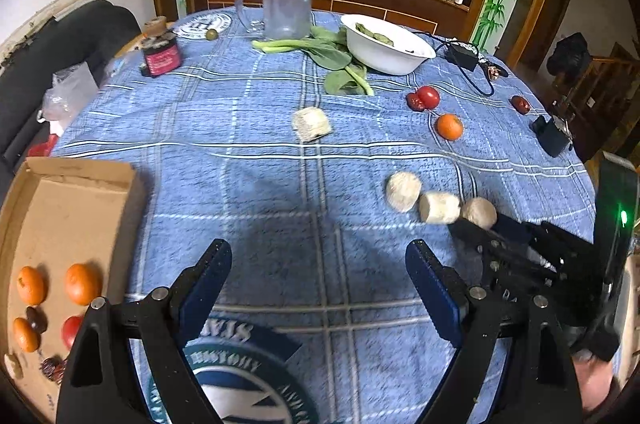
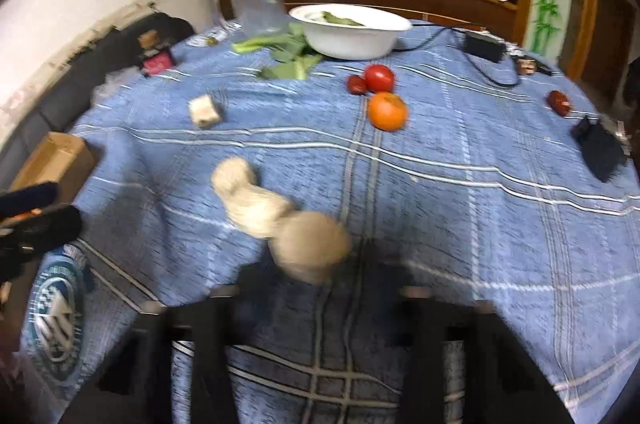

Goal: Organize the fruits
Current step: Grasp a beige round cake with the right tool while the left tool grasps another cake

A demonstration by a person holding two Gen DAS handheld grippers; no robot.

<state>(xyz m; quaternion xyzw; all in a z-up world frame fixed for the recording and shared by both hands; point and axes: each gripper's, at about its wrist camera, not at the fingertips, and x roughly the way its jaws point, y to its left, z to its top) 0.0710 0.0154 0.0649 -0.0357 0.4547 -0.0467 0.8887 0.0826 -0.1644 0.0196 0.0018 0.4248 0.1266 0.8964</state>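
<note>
Our left gripper (image 1: 318, 284) hovers wide and empty over the blue tablecloth (image 1: 260, 184). At its 9 o'clock the cardboard tray (image 1: 60, 208) holds oranges (image 1: 82, 283). Our right gripper (image 2: 320, 304) is blurred, its fingers apart with nothing between them. One orange (image 2: 387, 111) lies at its 12 o'clock, a tomato (image 2: 379, 78) just beyond, a pale root chunk (image 2: 312, 244) nearest.

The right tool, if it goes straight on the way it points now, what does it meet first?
Probably the nearest pale round piece, just ahead of the right tool and slightly left of its centre line. The picture is blurred, so depth is uncertain.
</note>
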